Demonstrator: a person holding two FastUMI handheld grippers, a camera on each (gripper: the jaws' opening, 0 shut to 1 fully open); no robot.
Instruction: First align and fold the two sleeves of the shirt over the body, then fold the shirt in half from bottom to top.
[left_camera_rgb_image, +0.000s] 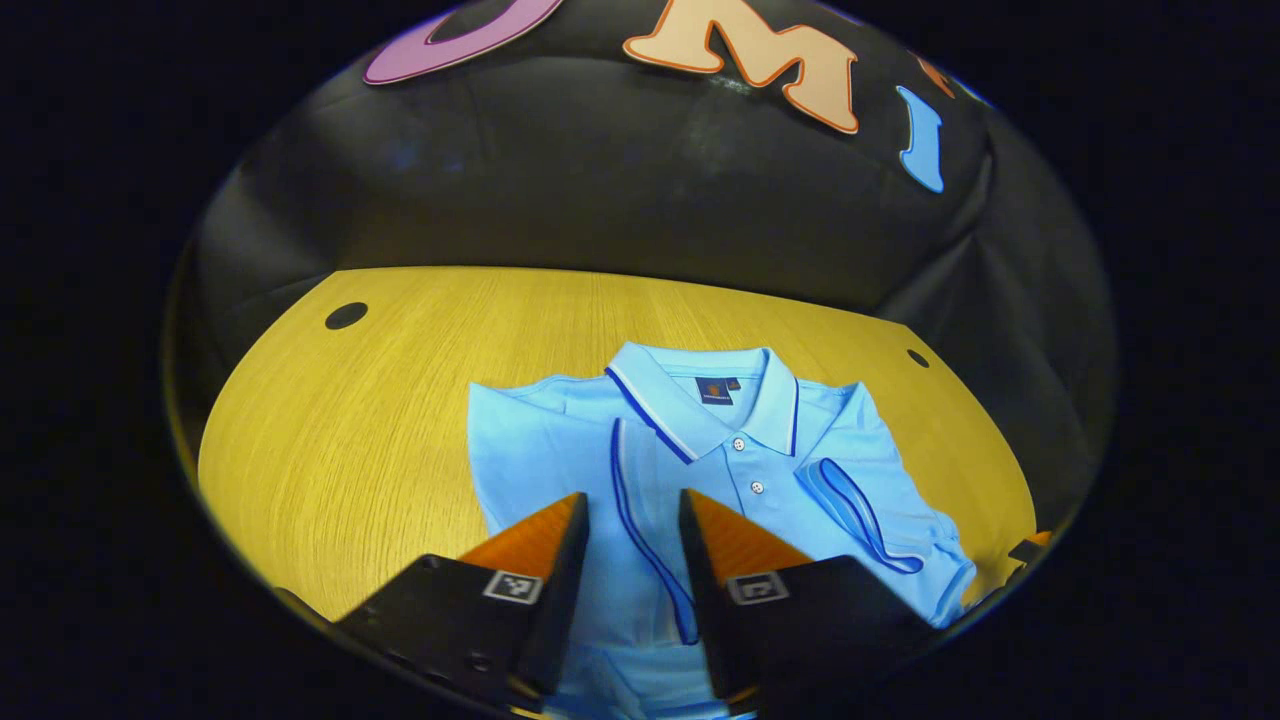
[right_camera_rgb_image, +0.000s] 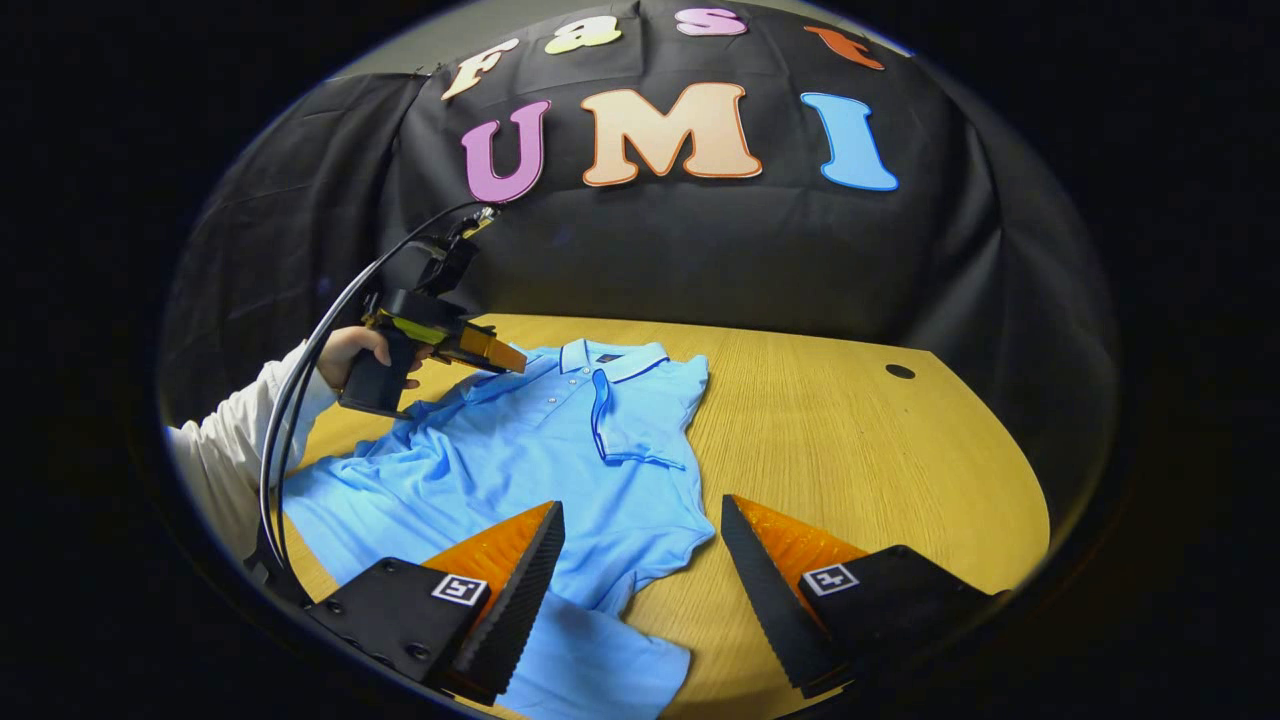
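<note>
A light blue polo shirt (left_camera_rgb_image: 560, 440) lies face up on the yellow wooden table (left_camera_rgb_image: 350, 430), collar (left_camera_rgb_image: 700, 400) at the far side. Both short sleeves, edged in dark blue, lie folded in over the chest, one (left_camera_rgb_image: 640, 500) between my fingers and one (left_camera_rgb_image: 860, 510) to the right. My left gripper (left_camera_rgb_image: 632, 495) hovers open above the shirt's body with nothing held. In the right gripper view the shirt (right_camera_rgb_image: 520, 450) spreads to the left, one sleeve (right_camera_rgb_image: 635, 420) lying over it. My right gripper (right_camera_rgb_image: 641, 502) stands open over the shirt's lower edge (right_camera_rgb_image: 600, 660). A hand holds the left gripper (right_camera_rgb_image: 500, 355) near the collar.
The bare table (right_camera_rgb_image: 850, 440) stretches to the right of the shirt, with a dark round hole (right_camera_rgb_image: 900, 371) near its far corner. Two more holes (left_camera_rgb_image: 346, 315) (left_camera_rgb_image: 917, 357) show in the left gripper view. A white sleeve (right_camera_rgb_image: 230, 450) and a black cable (right_camera_rgb_image: 300, 380) reach in from the left.
</note>
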